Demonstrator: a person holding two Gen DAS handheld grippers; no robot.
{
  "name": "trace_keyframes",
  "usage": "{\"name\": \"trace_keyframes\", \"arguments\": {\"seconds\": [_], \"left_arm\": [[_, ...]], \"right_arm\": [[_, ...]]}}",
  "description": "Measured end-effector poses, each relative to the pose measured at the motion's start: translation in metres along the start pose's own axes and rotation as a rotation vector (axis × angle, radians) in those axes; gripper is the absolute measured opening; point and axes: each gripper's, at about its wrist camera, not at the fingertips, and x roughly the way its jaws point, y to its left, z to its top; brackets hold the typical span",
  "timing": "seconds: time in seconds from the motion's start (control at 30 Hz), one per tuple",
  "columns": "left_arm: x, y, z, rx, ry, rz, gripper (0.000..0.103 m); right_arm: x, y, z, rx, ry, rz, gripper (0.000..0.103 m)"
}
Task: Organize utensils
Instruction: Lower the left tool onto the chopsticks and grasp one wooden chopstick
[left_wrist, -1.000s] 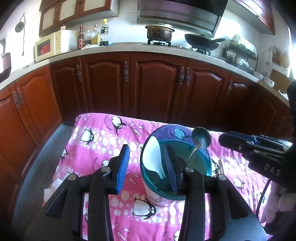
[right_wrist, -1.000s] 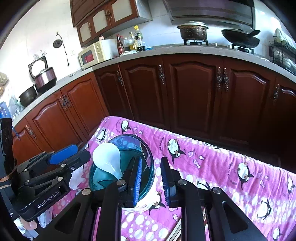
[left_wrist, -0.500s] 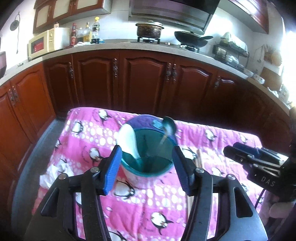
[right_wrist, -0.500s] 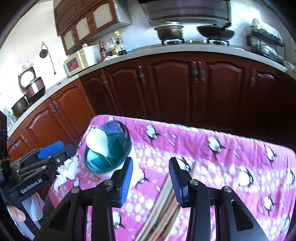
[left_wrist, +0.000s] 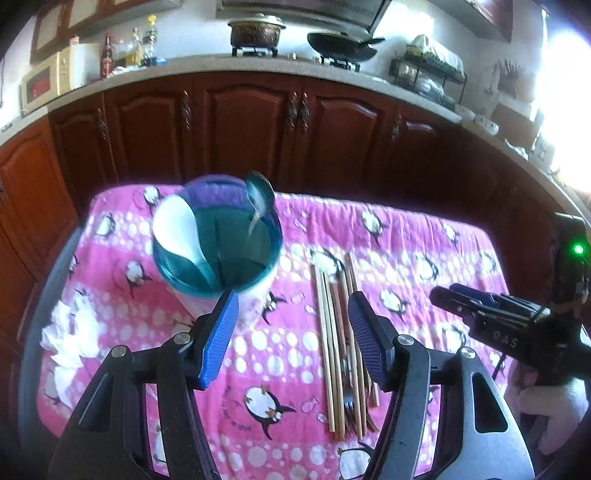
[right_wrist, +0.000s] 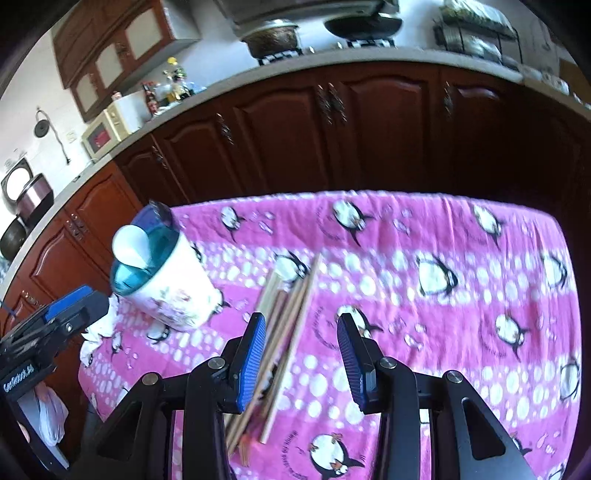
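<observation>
A teal-rimmed utensil holder (left_wrist: 216, 243) stands on the pink penguin cloth (left_wrist: 406, 254) at the left. It holds a white spoon (left_wrist: 175, 227) and a metal spoon (left_wrist: 258, 194). It also shows in the right wrist view (right_wrist: 162, 273). A bundle of wooden chopsticks (left_wrist: 338, 343) with a fork among them lies on the cloth right of the holder, also seen in the right wrist view (right_wrist: 280, 332). My left gripper (left_wrist: 291, 332) is open and empty above the cloth near the holder. My right gripper (right_wrist: 301, 354) is open and empty over the chopsticks.
Crumpled white tissue (left_wrist: 72, 332) lies at the cloth's left edge. Dark wooden cabinets (left_wrist: 255, 122) run behind the table under a counter with a microwave (left_wrist: 46, 79), bottles, a pot and a wok. The right gripper body (left_wrist: 495, 317) shows at the right.
Both grippers have pulled back from the holder and opened wider. The right gripper has swung right and now hovers over the chopsticks. The metal spoon stays in the holder.
</observation>
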Motion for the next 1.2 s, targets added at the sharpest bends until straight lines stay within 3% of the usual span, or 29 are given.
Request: {"name": "trace_keyframes", "arguments": {"seconds": [0.5,0.87,1.0,1.2], "left_arm": [[0.064,-0.007,-0.033,-0.007,0.145,-0.008,0.062],[0.106,-0.007,-0.043,-0.025,0.236,0.006,0.062],[0.114,-0.007,-0.044,-0.023,0.256,0.006,0.062],[0.124,-0.013,-0.045,-0.015,0.282,-0.012,0.062]], "right_arm": [[0.093,-0.023,0.002,0.123,0.185,0.118,0.033],[0.139,-0.008,0.007,0.106,0.258,0.106,0.033],[0.141,0.000,0.005,0.021,0.257,0.059,0.032],[0.128,-0.011,0.002,-0.031,0.256,0.024,0.011]]}}
